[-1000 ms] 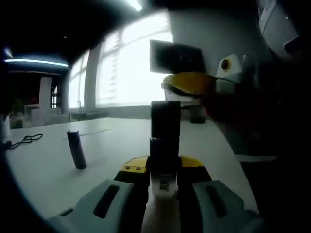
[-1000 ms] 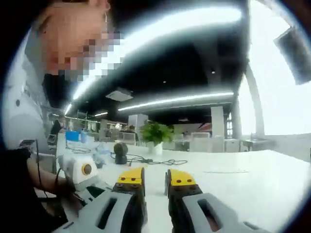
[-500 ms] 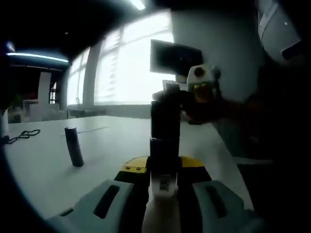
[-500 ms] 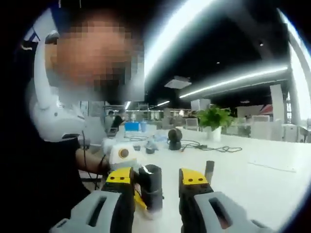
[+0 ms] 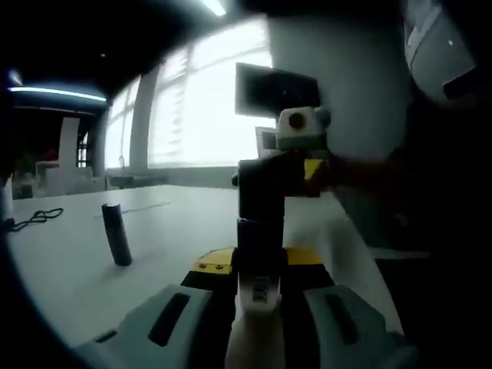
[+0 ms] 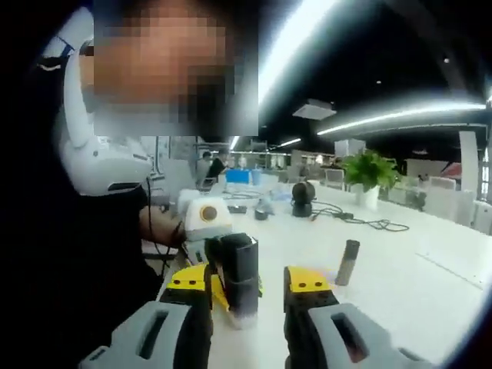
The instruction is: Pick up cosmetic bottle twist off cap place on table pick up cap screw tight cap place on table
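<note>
Bottle (image 5: 260, 231) first: I see it standing upright between my left gripper's (image 5: 260, 265) yellow-tipped jaws, which are pinched on its lower body. It is dark, with a pale label low down near the jaws. Its cap (image 5: 263, 188) is on top, a dark cylinder slightly wider than the neck under it.

My right gripper (image 5: 304, 165) reaches in from the right of the left gripper view, at the height of the cap. From its own view, the right gripper (image 6: 246, 280) has its jaws spread, one on each side of the cap (image 6: 237, 265), with a gap showing on the right side. I cannot tell if the left jaw touches the cap.

Beyond the bottle, on the white table (image 5: 69, 261), a second slim dark cylinder (image 5: 116, 234) stands upright, well apart to the left in the left gripper view. The same cylinder (image 6: 348, 262) appears to the right of the jaws in the right gripper view. A black cable (image 5: 34, 221) lies on the far left of the table. In the right gripper view, a potted plant (image 6: 369, 173) and a small round dark device (image 6: 303, 196) sit farther back on the table. The person holding the grippers is at the left of that view, in dark clothing (image 6: 69, 292).
</note>
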`<state>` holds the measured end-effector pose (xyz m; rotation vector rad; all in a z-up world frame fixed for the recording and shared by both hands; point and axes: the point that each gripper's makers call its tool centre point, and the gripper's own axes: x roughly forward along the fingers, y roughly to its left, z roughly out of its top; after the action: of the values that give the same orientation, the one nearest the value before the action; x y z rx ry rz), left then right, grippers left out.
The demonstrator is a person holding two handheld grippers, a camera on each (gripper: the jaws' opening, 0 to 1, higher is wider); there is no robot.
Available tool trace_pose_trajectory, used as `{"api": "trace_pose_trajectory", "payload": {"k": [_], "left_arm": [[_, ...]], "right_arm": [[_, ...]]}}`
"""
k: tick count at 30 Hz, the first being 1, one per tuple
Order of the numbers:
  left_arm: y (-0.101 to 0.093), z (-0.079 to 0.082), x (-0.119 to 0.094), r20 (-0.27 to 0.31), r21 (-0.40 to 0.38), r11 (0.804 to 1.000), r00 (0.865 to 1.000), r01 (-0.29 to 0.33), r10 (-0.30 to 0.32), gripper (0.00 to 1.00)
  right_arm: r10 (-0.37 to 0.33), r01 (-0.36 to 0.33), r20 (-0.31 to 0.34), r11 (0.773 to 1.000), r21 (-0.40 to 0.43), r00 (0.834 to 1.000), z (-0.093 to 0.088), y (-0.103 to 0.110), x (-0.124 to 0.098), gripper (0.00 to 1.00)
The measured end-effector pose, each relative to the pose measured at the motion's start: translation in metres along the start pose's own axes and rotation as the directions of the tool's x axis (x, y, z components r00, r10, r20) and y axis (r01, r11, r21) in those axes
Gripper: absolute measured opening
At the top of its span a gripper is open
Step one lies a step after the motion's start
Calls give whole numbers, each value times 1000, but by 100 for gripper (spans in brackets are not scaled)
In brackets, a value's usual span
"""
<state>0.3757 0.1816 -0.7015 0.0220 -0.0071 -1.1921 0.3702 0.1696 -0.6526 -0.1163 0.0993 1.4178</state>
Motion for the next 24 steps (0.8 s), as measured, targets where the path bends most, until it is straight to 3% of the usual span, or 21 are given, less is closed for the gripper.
{"api": "trace_pose_trajectory", "payload": {"k": [7, 12, 16, 20, 24], "left_arm": [[-1, 0, 0, 3, 6, 1000, 1000, 5, -5, 11], [-1, 0, 0, 3, 3, 1000, 1000, 7, -7, 11], [-2, 0, 0, 5, 5, 1000, 1000, 16, -16, 11], [-2, 0, 0, 4, -1, 1000, 1000, 14, -14, 11], [-1, 0, 0, 2, -6, 1000, 1000, 13, -13, 11]], "right_arm": [[89, -89, 26, 996, 13, 996, 7, -8, 7, 30], [205, -205, 4, 979, 5, 979, 6, 2, 17, 28], [210, -210, -5, 978, 3, 978, 4, -7, 23, 22], [251, -251, 8, 967, 44, 968, 4, -1, 25, 14], [225, -225, 7, 973, 56, 974, 4, -2, 26, 13]]}}
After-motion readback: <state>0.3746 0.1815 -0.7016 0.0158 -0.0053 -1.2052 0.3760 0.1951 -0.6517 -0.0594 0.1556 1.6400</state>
